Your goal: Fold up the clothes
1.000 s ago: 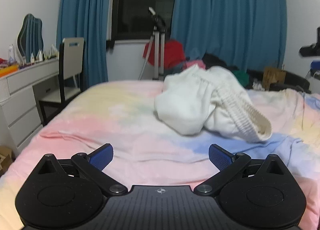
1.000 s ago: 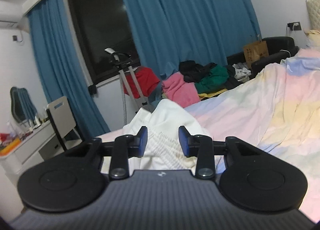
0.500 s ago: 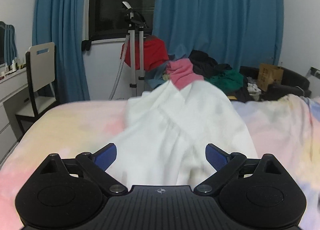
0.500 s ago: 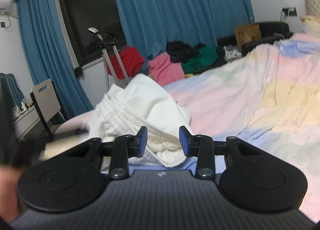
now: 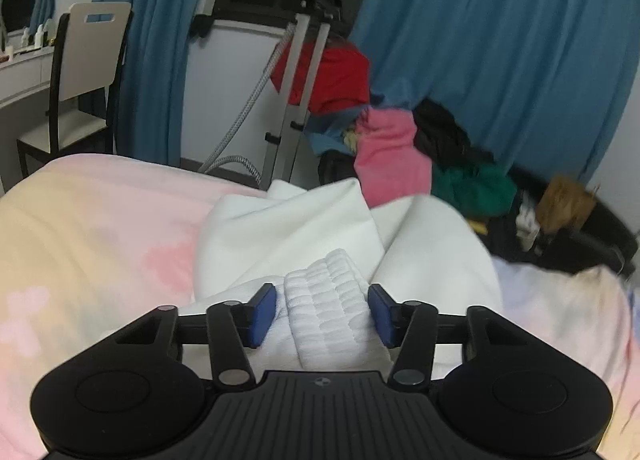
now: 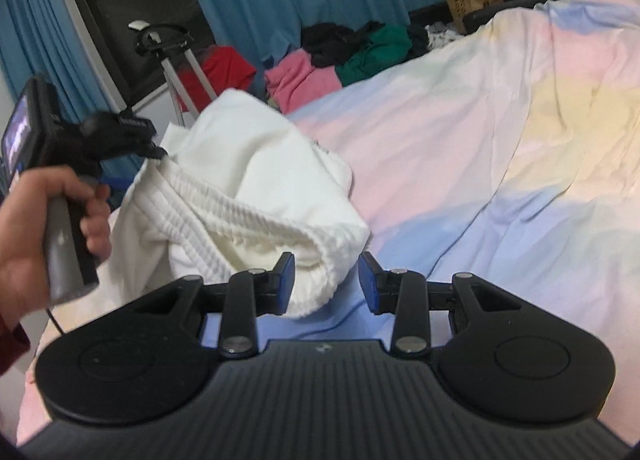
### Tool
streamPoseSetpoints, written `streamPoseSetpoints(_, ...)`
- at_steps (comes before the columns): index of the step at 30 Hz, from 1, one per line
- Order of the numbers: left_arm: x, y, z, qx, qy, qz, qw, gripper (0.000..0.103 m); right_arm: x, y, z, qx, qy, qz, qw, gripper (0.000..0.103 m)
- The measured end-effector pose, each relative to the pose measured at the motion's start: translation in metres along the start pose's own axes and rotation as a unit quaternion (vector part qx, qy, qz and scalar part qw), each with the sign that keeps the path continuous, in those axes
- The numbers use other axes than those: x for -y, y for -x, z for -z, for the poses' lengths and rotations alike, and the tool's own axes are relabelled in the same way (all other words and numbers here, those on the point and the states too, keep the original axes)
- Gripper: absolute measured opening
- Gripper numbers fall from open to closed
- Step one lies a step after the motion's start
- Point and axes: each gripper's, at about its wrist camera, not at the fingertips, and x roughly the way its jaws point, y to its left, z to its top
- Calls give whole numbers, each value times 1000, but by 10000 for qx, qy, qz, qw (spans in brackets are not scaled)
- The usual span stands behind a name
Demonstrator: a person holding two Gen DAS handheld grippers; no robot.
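White garment (image 6: 256, 176), crumpled, lies on the pastel bedspread (image 6: 500, 148). Left gripper (image 5: 322, 314): jaws closing around the ribbed waistband (image 5: 328, 300), pads not yet pressing it. Right gripper (image 6: 323, 284): fingers partly spread, waistband edge beside the left pad, nothing pinched.

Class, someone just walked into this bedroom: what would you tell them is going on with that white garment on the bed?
A person is starting to fold a crumpled white garment lying on a pastel bedspread, using handheld tongs in each hand. The left tongs are closing around the garment's ribbed band, which sits between their pads. The right tongs hang open at the other end of the band, gripping nothing yet. The garment is still bunched up, not laid flat.
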Motion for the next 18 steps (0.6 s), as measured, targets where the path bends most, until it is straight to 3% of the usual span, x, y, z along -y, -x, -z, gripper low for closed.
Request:
streamPoseSetpoints(7, -26, 73, 6, 613, -65, 305, 9976, 33, -6, 3, 1, 75, 41, -82, 9999, 39)
streamPoseSetpoints(9, -34, 104, 13, 737, -143, 372, 9965, 21, -10, 7, 2, 128, 144, -74, 9998, 39)
streamPoseSetpoints(12, -45, 152, 26, 842, -281, 445, 9951, 19, -17, 16, 3, 234, 310, -84, 9992, 40)
streamPoseSetpoints(18, -95, 225, 69, 624, -490, 404, 9960, 14, -31, 46, 9, 413, 615, -243, 9970, 40)
